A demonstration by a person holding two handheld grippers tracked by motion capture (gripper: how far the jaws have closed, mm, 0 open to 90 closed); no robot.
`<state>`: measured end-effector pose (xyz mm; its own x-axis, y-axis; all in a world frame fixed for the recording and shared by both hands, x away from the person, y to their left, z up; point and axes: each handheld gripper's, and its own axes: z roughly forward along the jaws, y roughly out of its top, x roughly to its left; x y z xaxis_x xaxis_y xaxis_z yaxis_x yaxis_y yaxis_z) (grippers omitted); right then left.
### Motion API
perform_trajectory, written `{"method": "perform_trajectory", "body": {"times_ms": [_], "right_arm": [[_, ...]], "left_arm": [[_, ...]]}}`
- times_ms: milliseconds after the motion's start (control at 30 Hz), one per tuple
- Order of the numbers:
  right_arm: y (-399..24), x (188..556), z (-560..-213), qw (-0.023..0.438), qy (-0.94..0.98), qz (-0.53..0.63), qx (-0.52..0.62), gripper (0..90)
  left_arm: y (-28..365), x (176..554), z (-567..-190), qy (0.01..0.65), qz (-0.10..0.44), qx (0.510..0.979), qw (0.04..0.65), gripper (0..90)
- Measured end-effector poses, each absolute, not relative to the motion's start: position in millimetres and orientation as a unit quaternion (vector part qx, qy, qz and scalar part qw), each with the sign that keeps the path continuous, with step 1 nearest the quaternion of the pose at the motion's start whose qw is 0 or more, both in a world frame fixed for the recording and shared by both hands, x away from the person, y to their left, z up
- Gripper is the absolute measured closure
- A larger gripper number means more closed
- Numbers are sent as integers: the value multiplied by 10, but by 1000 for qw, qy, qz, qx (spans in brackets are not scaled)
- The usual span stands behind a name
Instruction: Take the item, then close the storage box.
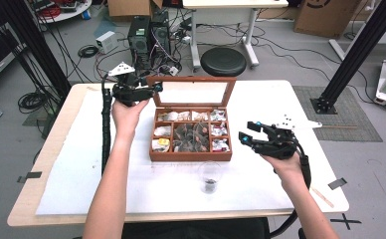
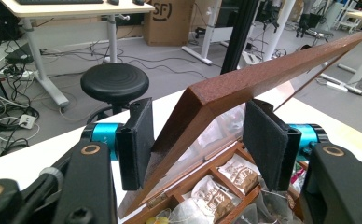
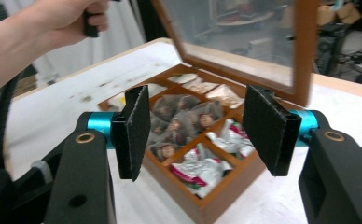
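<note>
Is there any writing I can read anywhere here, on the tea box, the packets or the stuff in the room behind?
"SF": printed in a ring on the cardboard box on the floor behind the table, seen from the left gripper view.
Tea packets in the wooden tea box: there is print on them, too blurred to read.
Red and white packets: markings unreadable.
Glass lid and glass cup: no writing visible.

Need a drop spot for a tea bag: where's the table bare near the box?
Bare: white mat left of the wooden box, and the strip between box and right gripper. Crowded: front centre, where the glass cup stands.
</note>
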<state>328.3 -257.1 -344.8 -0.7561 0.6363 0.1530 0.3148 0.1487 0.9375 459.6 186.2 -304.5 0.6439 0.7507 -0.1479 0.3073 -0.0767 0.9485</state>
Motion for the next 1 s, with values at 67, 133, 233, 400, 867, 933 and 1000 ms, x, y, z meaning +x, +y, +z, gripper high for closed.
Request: {"method": "perform_trajectory", "body": {"times_ms": [67, 133, 233, 400, 867, 933, 1000], "right_arm": [[-2611, 3297, -3445, 146, 739, 569, 329, 421], [-2647, 3305, -3444, 150, 736, 568, 335, 417], [-2690, 3321, -3447, 158, 735, 566, 340, 414], [-2747, 3363, -3457, 160, 729, 567, 350, 412], [-2774, 3392, -3457, 157, 724, 569, 356, 410], [-2778, 3393, -3458, 157, 724, 569, 356, 410], [-2779, 3390, -3460, 158, 724, 569, 357, 410]], "left_arm": [[1860, 4594, -3044, 375, 196, 707, 567, 438], [1857, 4593, -3042, 374, 197, 707, 567, 438], [1859, 4598, -3045, 375, 196, 706, 567, 438], [1857, 4594, -3042, 376, 196, 707, 566, 437], [1853, 4569, -3047, 377, 196, 707, 565, 435], [1856, 4566, -3050, 376, 196, 708, 565, 433], [1856, 4556, -3054, 378, 194, 707, 566, 431]]}}
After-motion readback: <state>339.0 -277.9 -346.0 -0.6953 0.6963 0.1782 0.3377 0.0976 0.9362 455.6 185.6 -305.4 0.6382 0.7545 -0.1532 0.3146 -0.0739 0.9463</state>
